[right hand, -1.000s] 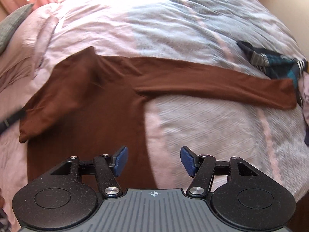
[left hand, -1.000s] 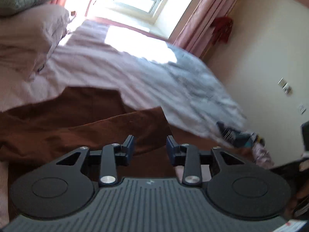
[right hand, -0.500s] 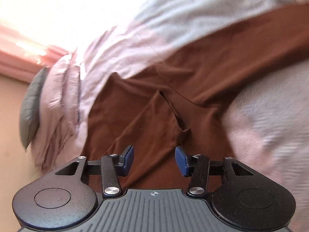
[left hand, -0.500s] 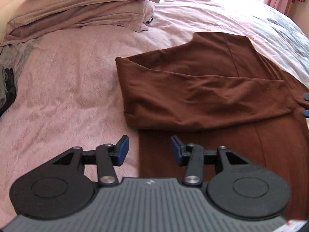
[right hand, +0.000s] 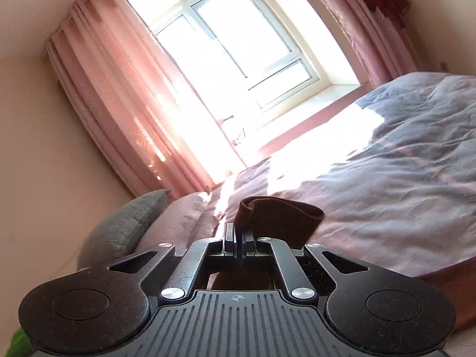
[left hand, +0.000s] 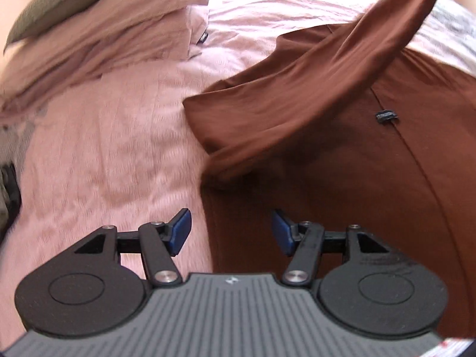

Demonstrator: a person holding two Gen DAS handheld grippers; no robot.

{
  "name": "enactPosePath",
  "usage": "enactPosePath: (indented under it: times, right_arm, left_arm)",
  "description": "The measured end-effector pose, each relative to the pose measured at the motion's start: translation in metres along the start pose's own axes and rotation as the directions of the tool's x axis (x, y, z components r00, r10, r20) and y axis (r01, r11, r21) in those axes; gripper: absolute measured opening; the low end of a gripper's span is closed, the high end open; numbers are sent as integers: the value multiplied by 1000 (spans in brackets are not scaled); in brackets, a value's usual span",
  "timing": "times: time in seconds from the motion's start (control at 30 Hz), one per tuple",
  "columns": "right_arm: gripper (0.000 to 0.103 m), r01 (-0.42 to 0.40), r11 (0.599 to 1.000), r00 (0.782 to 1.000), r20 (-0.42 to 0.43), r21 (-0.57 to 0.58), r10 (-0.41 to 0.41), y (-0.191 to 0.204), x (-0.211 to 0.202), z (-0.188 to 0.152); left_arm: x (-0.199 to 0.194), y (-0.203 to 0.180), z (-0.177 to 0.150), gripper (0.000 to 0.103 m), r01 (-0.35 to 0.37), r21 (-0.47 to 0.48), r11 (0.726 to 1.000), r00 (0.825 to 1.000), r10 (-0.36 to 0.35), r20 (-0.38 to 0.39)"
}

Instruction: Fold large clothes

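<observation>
With the right claw [right hand: 239,239] clamped on the brown garment's sleeve [right hand: 276,217] lifted off the bed [left hand: 104,148], and the left claw [left hand: 230,232] opening, empty, over its side edge, the thin pinch may slip, dropping the fold crooked.

The left gripper [left hand: 230,232] points steeply downward. Its 2 blue-padded fingers [left hand: 180,232] stand apart and the jaws are opening. The pads press on nothing: fabric lies below the gap, not pinched between the fingers. The linkage arms on both sides are spread outward from the grey ribbed body.

The right gripper [right hand: 239,238] points only slightly below level, tilted in roll so the room appears slanted. Its 2 fingers are drawn fully together, with both linkage arms folded inward toward the centre line. A fold of brown garment [right hand: 276,217] is clamped between the pads and rises just ahead of the fingertips.
</observation>
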State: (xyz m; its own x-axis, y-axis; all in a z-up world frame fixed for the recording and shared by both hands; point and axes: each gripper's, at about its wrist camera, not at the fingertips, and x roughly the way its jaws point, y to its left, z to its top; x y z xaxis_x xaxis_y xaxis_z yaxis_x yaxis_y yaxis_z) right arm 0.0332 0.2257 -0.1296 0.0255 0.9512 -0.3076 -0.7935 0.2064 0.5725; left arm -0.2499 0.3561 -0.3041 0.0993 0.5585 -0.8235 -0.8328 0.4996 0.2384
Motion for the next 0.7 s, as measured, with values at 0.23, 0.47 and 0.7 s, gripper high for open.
enactPosePath:
  times: [0.23,0.47,0.7]
  right_arm:
    - [0,404,909,846,-419,102,-329,-120,40,-95]
    - [0,406,908,856,-393,108,-336,-125,25,-110]
    - [0,477,874,793,-471,88,-386,-142,33,-108]
  left_arm:
    - [21,-7,10,12,-54,129,990,998,51,27]
    - [16,38,1,5,34,-110,993,999,-33,15]
    - [27,61,-1,8,60,-367,928,994,-90,-66]
